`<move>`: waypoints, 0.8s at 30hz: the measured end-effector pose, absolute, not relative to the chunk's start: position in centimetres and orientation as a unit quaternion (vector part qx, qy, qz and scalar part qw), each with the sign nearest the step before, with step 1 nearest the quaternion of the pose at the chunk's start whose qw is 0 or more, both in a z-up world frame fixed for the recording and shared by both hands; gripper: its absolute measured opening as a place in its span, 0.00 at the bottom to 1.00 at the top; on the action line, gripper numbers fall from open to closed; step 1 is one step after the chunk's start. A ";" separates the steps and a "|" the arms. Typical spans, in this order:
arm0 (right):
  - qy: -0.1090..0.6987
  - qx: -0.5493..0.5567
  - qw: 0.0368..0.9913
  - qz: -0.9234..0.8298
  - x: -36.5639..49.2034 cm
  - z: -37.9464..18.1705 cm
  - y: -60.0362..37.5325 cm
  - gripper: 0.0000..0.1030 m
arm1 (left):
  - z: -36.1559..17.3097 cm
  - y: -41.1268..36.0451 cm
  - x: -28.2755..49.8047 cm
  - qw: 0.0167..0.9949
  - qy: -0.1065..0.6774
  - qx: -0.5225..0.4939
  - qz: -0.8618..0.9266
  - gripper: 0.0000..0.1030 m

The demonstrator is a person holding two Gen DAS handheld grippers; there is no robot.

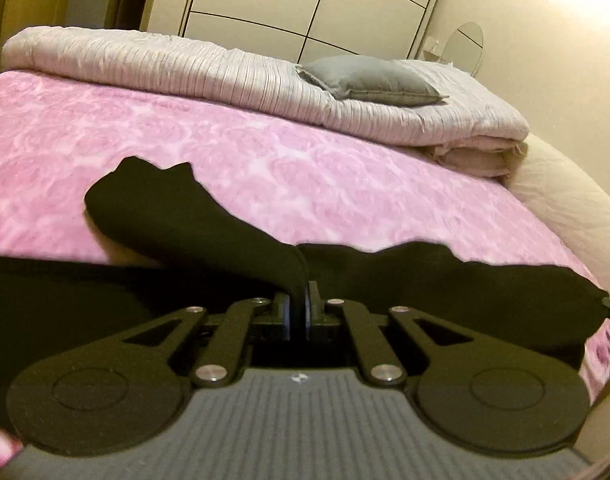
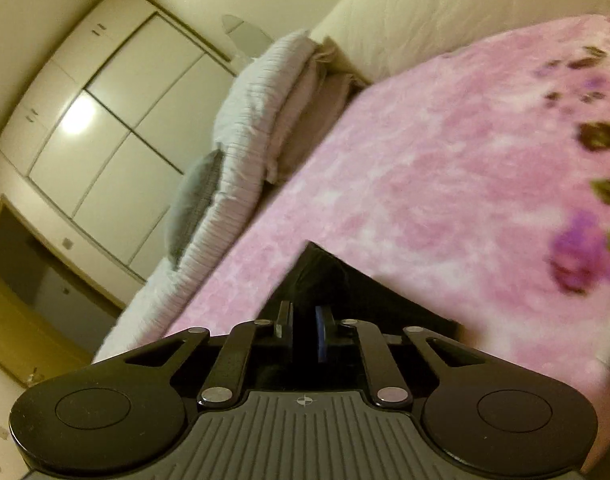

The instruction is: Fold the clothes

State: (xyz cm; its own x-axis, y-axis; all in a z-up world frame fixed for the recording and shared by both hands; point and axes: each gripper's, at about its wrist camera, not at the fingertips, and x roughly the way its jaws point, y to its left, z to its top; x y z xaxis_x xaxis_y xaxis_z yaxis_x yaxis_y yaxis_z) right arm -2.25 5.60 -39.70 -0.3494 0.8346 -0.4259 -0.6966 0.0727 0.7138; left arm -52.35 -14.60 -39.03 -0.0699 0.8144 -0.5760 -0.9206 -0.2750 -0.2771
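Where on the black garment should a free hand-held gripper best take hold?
On the raised far edge of the black garment, coming from the bed's far side: it stands up off the pink bedspread, leaving room for a finger beneath.

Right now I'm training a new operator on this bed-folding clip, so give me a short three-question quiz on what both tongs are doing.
1. True or false: the left tongs are shut on the black garment.
2. Multiple choice: what lies on the folded pale quilt at the far side of the bed? A) a grey cushion B) a red towel C) a shoe
3. Fill in: the garment is held over a ____ floral bedspread.

Key
1. True; the right tongs pinch black cloth too.
2. A, the grey cushion.
3. Pink.
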 end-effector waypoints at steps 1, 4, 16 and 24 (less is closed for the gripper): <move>0.484 0.069 0.569 0.661 -1.8 -41.0 5.4 0.09 | -40.2 -15.1 -52.1 0.592 0.091 -0.343 0.724 0.04; 0.523 0.065 0.570 0.631 -0.9 -43.9 5.0 0.08 | -42.6 -15.8 -51.8 0.573 0.094 -0.375 0.722 0.04; 0.516 0.045 0.582 0.627 -1.4 -44.3 4.2 0.08 | -43.0 -16.5 -49.8 0.570 0.137 -0.304 0.751 0.05; 0.472 -0.026 0.608 0.638 -3.4 -43.0 5.1 0.11 | -43.7 -16.5 -50.0 0.567 0.146 -0.312 0.749 0.10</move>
State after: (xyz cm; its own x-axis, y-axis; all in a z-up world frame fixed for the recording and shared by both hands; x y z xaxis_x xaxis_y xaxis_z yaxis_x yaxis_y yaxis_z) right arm -3.42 5.14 -42.97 -0.2587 0.7510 -0.6075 -0.8009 0.1848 0.5696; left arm -49.98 -16.53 -43.66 -0.1629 0.7577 -0.6320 -0.9393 -0.3151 -0.1357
